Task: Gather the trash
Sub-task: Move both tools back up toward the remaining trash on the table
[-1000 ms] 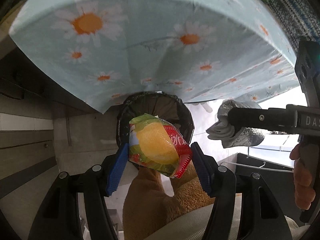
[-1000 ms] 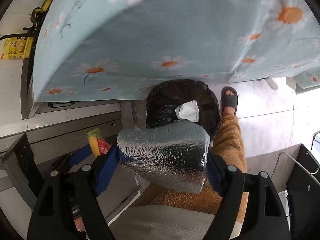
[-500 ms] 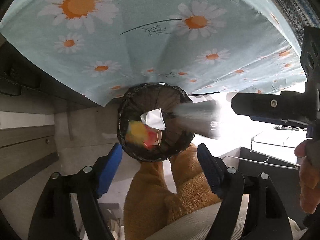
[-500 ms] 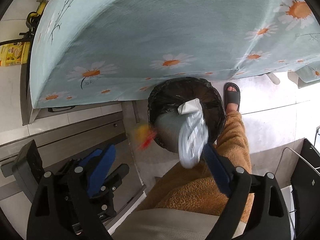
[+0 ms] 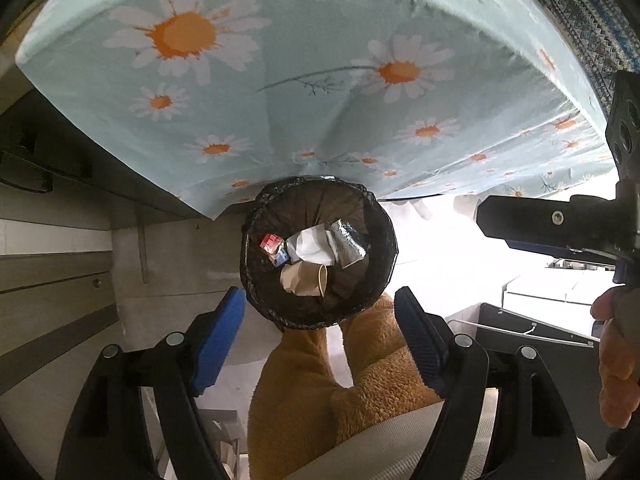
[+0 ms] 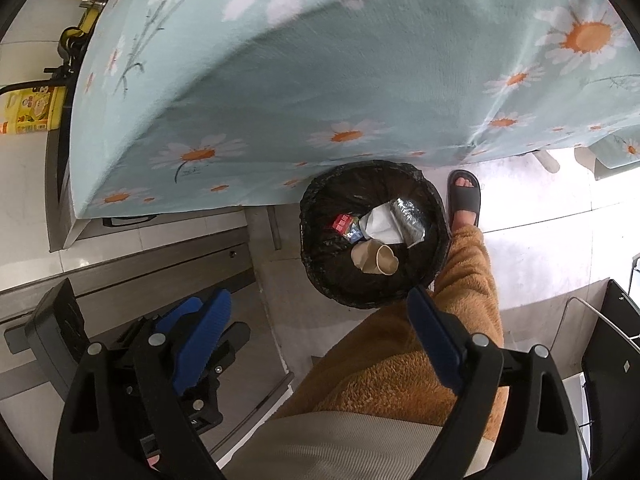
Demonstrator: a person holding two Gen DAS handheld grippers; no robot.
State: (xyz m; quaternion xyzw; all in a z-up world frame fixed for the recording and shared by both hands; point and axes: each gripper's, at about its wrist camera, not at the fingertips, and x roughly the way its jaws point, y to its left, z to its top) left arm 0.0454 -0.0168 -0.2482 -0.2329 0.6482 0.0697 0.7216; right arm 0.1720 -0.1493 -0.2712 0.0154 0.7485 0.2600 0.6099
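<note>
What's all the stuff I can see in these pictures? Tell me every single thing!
Round bin with black liner: one, on the floor by the table edge.
Crumpled brown paper cup: one, in the bin.
White crumpled paper: one, in the bin.
Silver foil wrapper: one, in the bin.
Red snack packet: one, in the bin.
Light-blue daisy tablecloth: one, hanging over the table.
Yellow box: one, far left.
Grey slipper: one, on the foot by the bin.
Left hand-held gripper: open, empty.
Right hand-held gripper: open, empty.
</note>
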